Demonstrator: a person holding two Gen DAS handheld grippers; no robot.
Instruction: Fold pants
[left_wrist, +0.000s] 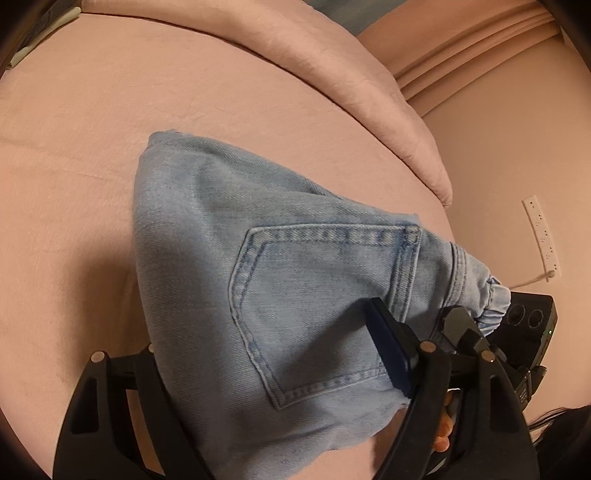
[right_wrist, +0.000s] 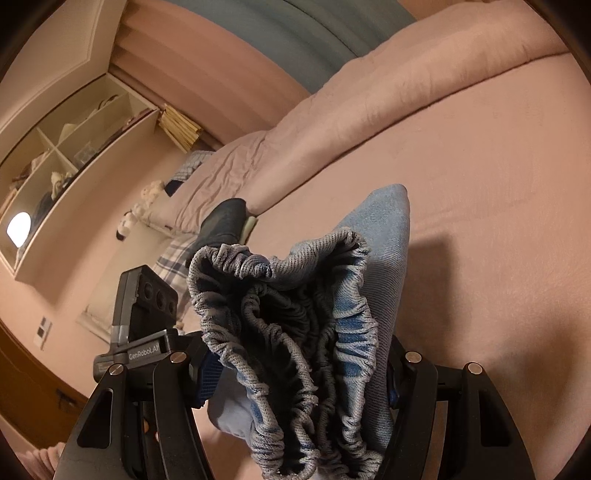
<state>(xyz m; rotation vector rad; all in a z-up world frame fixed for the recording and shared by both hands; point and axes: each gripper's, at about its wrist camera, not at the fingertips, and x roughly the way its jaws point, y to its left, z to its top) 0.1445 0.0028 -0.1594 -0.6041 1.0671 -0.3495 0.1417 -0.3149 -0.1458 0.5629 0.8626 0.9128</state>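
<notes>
Denim pants (left_wrist: 266, 258) stretched from my jaws toward the duvet (left_wrist: 332, 85), long axis pointing at it. My right gripper (right_wrist: 295, 369) pinched the bunched elastic waistband (right_wrist: 280, 332); my left gripper (left_wrist: 266, 376) gripped the pocket end alongside.

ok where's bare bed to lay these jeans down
Bare pink sheet lies left of the jeans, up to the rolled duvet. In the right wrist view, sheet is free right of the waistband. It is crowded near the plaid fabric.

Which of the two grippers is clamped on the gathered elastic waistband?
The right gripper: the light blue denim pants' ruched elastic waistband bunches between its fingers. The left gripper holds the back-pocket side instead.
</notes>
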